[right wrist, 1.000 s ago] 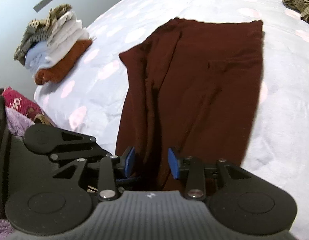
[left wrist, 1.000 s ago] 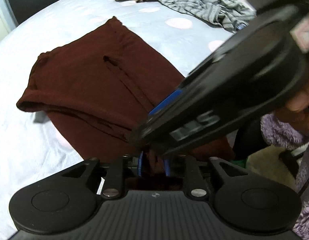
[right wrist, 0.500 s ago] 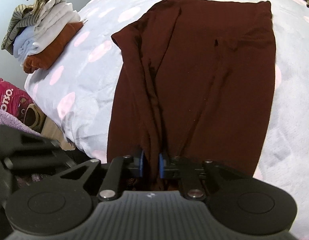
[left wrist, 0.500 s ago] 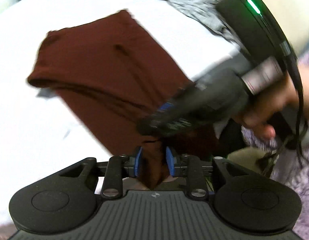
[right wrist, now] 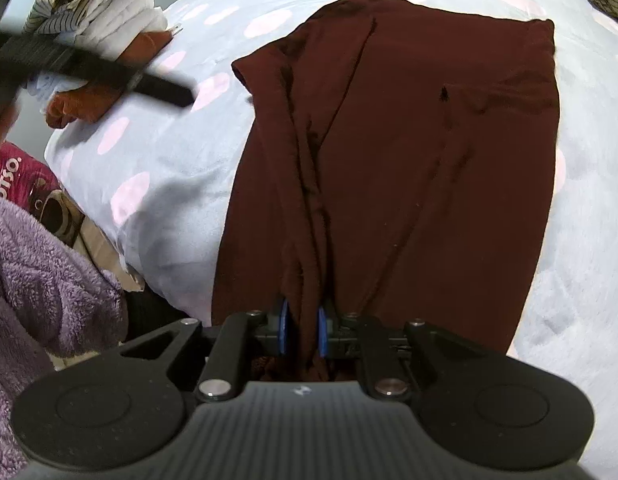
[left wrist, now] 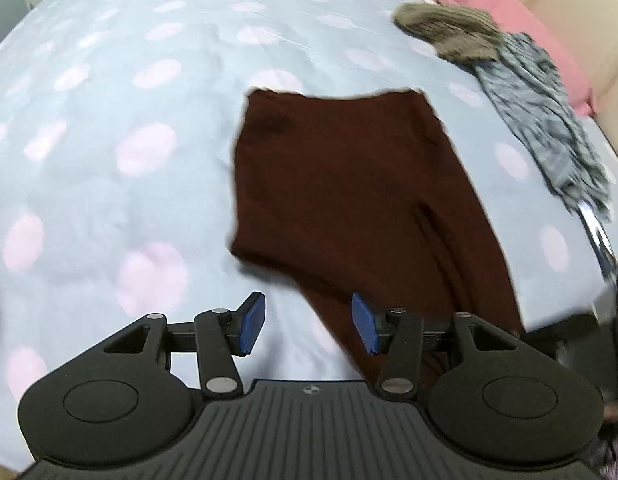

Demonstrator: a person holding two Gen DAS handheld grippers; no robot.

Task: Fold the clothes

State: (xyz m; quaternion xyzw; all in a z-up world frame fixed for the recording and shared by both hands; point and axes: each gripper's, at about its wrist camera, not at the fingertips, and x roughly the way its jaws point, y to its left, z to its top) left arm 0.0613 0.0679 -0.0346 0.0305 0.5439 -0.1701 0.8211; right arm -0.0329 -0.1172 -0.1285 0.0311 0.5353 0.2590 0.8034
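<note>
We saw the right gripper (right wrist: 302,334) clamped on the maroon garment's (right wrist: 421,152) near edge; the left gripper (left wrist: 309,328), jaws just opening, hung empty beside it.

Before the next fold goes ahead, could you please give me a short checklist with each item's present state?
1. Right gripper pinching the maroon garment: ok, pads shut on a bunched fold.
2. Left gripper free: ok, its jaws have just been opening and no cloth is pinched.
3. Garment lying flat: not ok, a ridge of folds runs down its left side.
4. Bedspread bare to the left of the garment: ok.
5. Folded pile out of the way: ok.
</note>
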